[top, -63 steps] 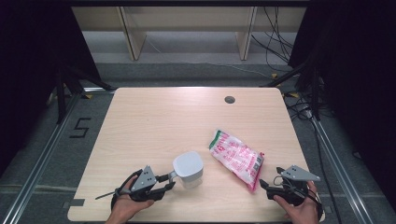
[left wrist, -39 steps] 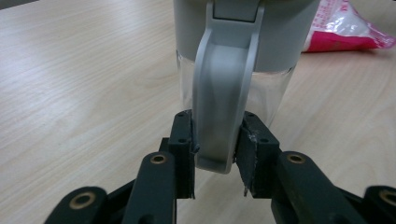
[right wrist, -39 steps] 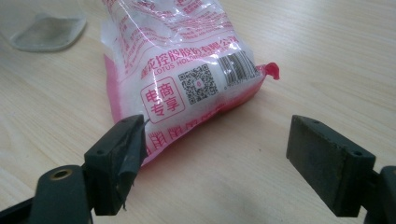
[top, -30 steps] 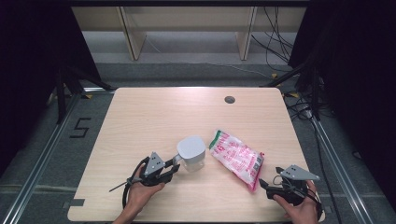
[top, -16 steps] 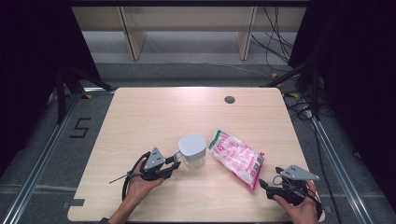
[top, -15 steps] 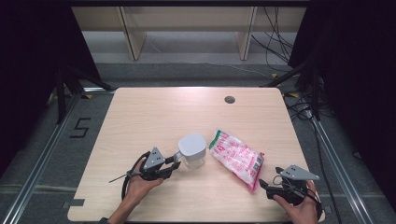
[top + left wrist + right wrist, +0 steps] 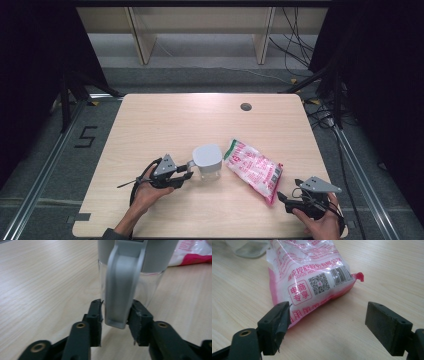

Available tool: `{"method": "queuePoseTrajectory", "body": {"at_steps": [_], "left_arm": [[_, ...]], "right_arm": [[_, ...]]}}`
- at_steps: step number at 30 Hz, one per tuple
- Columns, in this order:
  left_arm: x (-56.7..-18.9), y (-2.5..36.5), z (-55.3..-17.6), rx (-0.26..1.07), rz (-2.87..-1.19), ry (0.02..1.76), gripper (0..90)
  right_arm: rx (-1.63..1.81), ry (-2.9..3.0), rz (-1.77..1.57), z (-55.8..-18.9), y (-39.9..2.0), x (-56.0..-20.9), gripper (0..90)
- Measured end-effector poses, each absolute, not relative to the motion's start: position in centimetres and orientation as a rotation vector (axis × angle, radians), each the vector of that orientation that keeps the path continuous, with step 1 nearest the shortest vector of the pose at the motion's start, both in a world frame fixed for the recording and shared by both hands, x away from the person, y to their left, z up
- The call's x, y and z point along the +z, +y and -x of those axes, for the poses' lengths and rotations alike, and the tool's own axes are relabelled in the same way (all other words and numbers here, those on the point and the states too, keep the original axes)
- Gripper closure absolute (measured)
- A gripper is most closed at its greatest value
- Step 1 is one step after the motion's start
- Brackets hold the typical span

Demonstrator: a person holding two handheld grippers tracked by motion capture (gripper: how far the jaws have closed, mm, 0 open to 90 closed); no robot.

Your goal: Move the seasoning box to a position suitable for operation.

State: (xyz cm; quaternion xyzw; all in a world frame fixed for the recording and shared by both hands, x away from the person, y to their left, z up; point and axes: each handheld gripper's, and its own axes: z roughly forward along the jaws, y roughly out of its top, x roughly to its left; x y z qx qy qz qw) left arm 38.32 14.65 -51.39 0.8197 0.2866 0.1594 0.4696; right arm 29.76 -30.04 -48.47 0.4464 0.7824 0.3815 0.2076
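Pale wood table (image 7: 150, 125); jug (image 7: 207, 156) upright near front edge, handle (image 7: 122, 290) pointing straight into left gripper (image 7: 116, 312). Jaws just eased wider, flanking handle, barely off it. Right gripper (image 7: 327, 322) wide open by bag (image 7: 252, 167), farther from jug.

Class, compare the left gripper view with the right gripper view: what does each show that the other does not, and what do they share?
Left gripper view: the jug's grey handle between the left gripper's fingers, which have just been opening. Right gripper view: the right gripper open, and the bag's QR code and barcode. Shared: the clear jug, the pink bag, the wooden table.
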Motion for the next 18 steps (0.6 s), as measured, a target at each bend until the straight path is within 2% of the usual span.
{"method": "queuePoseTrajectory", "body": {"at_steps": [6,18], "left_arm": [[-51.60,14.77,-39.11,0.404,-1.995,0.705,68.8],[-51.62,14.39,-39.04,0.420,-2.008,0.666,69.5]], "right_arm": [[1.077,2.185,-1.228,-29.95,-30.04,-48.55,21.2],[1.083,2.182,-1.243,-29.95,-30.00,-48.55,21.1]]}}
